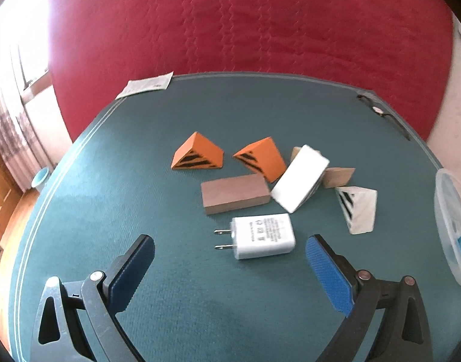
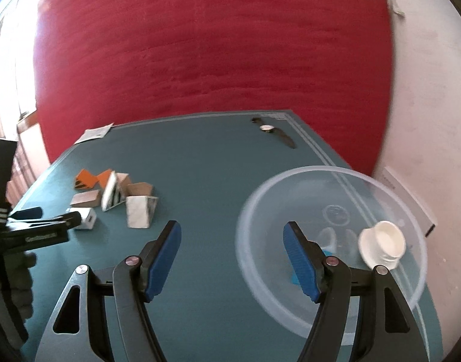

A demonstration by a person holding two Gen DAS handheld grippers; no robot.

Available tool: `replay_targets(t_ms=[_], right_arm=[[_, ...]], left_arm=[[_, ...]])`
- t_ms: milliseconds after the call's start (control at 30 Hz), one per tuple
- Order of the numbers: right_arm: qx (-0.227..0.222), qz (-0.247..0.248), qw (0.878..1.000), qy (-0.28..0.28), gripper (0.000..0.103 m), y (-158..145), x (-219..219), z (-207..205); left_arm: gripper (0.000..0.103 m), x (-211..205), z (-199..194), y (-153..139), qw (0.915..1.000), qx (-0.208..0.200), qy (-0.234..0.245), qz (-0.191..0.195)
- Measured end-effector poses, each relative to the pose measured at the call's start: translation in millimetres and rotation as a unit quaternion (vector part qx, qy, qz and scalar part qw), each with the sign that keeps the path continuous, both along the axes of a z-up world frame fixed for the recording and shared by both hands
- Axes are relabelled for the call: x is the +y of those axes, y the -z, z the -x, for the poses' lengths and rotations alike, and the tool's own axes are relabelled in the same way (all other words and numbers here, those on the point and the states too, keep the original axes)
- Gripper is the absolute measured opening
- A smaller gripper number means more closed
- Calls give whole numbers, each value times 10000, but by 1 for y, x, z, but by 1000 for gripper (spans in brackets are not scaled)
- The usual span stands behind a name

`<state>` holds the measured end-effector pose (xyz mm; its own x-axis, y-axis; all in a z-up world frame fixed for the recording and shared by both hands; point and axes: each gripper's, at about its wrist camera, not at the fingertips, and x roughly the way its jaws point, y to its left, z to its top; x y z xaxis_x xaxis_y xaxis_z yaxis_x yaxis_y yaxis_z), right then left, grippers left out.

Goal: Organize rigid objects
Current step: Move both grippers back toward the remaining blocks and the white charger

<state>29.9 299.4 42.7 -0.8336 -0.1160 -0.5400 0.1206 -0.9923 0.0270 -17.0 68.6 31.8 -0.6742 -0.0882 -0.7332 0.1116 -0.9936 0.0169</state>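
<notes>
Left gripper (image 1: 230, 259) hangs over the green mat (image 1: 109, 211), jaws spread wide, nothing between the pads. The white USB wall charger (image 1: 262, 236) lies flat just ahead of the jaw gap, nearer the right pad than the left and touching neither, its two metal prongs (image 1: 223, 239) pointing toward the left finger. Judged handling: a small hard plastic shell, light, stiff, smooth-sided and likely a bit slippery; not fragile apart from the prongs. Best hold looks to be across the two long flat sides of the body, pads well clear of the prongs and of the rounded corners. Beyond the charger, further out from the jaws, sits the loose cluster: brown rectangular block (image 1: 235, 193), two orange wedges (image 1: 197, 154), a white block (image 1: 300, 178) leaning, a white striped wedge (image 1: 358, 208). These look like light, rigid blocks with flat faces that should grip easily. Right gripper (image 2: 232, 255) holds nothing, jaws at a middling spread, its right finger over the rim of the clear plastic bowl (image 2: 251, 211). A white cap-like piece (image 2: 383, 242) lies in the bowl, right of those jaws.
</notes>
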Motion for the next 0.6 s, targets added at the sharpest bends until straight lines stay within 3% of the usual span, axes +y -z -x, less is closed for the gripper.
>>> replay_targets(t_ms=[300,600], right_arm=[[-121,-38,9984,-548,71,6,-35,5],[-386,-41,9964,-748,71,16,-50,11]], left_arm=[[102,-8,13,10,9995,-246,-119,-171],[102,-9,19,9,9985,-342,-65,-416]])
